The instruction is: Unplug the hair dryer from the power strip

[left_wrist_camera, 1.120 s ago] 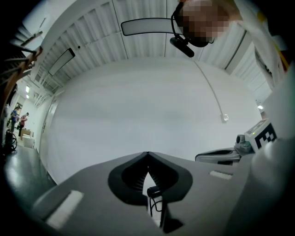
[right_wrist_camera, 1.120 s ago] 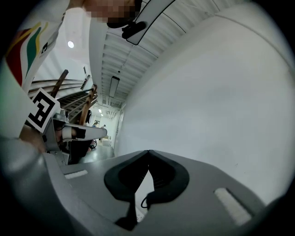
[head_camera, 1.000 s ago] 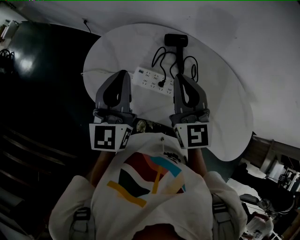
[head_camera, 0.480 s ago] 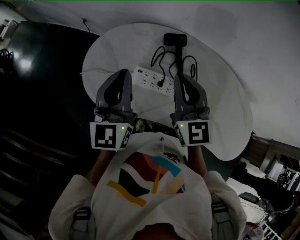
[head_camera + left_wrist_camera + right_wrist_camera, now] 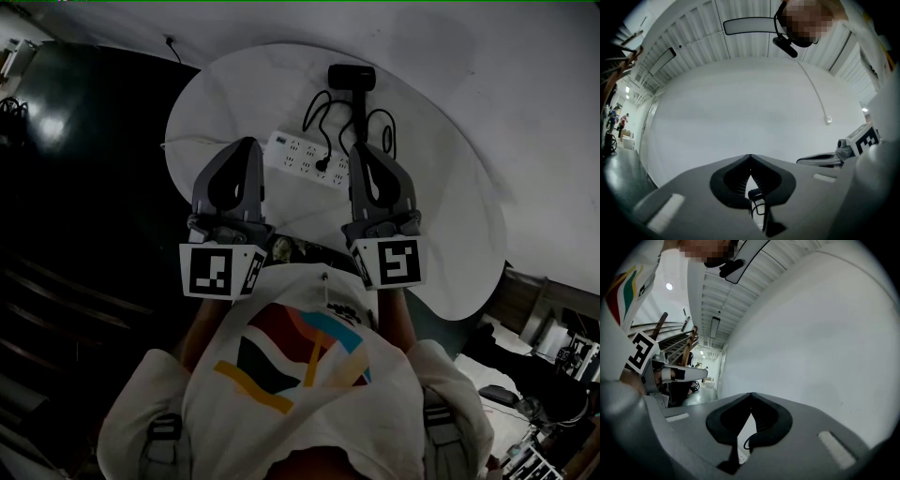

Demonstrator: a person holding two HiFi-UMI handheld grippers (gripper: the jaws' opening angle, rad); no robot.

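A white power strip (image 5: 302, 160) lies on the round white table (image 5: 441, 187). A black plug (image 5: 322, 169) sits in it, and its black cord loops back to the black hair dryer (image 5: 352, 80) at the table's far side. My left gripper (image 5: 246, 145) hovers shut above the table's near left, just left of the strip. My right gripper (image 5: 360, 152) is shut too, over the strip's right end. Both are empty. Through the left gripper's (image 5: 750, 161) closed jaws I glimpse the hair dryer (image 5: 755, 193) and cord; the right gripper (image 5: 751, 399) view shows a bit of cord (image 5: 746, 443).
A white wall runs behind the table. The dark floor (image 5: 84, 187) lies to the left, with a white cable (image 5: 192, 142) trailing off the table's left side. Furniture and clutter (image 5: 553, 347) stand at the lower right. My white patterned shirt (image 5: 300, 375) fills the bottom.
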